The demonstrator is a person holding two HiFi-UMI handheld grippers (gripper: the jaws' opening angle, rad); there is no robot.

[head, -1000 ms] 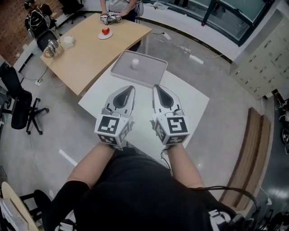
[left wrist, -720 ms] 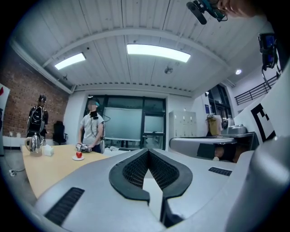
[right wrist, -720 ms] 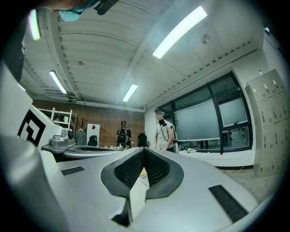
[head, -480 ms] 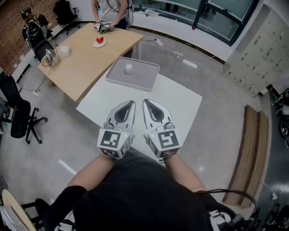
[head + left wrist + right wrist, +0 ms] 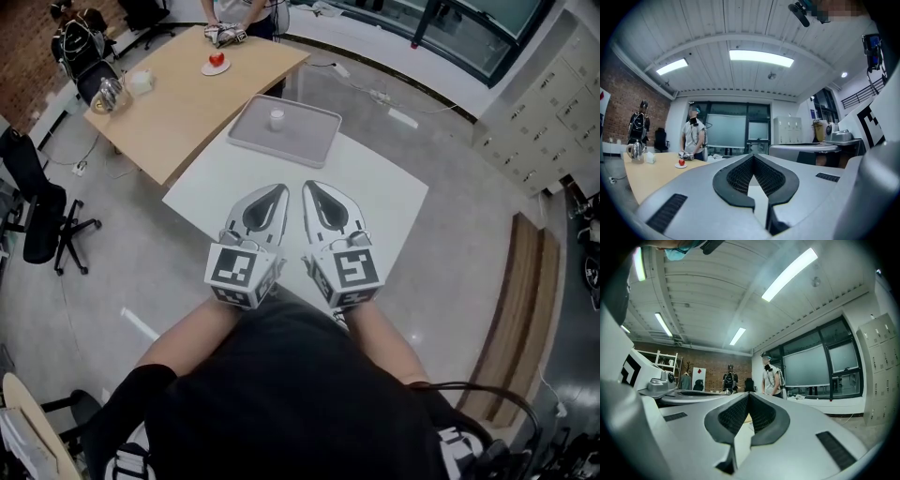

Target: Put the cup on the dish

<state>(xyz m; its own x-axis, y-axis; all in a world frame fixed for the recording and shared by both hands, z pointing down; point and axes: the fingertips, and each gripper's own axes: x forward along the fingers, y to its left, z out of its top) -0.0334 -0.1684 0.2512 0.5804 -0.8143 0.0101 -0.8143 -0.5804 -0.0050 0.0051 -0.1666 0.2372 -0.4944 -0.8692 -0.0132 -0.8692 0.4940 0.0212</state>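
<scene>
1. The cup (image 5: 277,119) stands upright in the grey tray (image 5: 309,141) at the far end of the white table (image 5: 380,199). It is too small for any print to be read.
2. The marker cubes carry black-and-white square patterns.
3. The left gripper (image 5: 280,187) and right gripper (image 5: 307,185) hover side by side over the near table, well apart from the tray. Both have their jaws together on nothing.
</scene>
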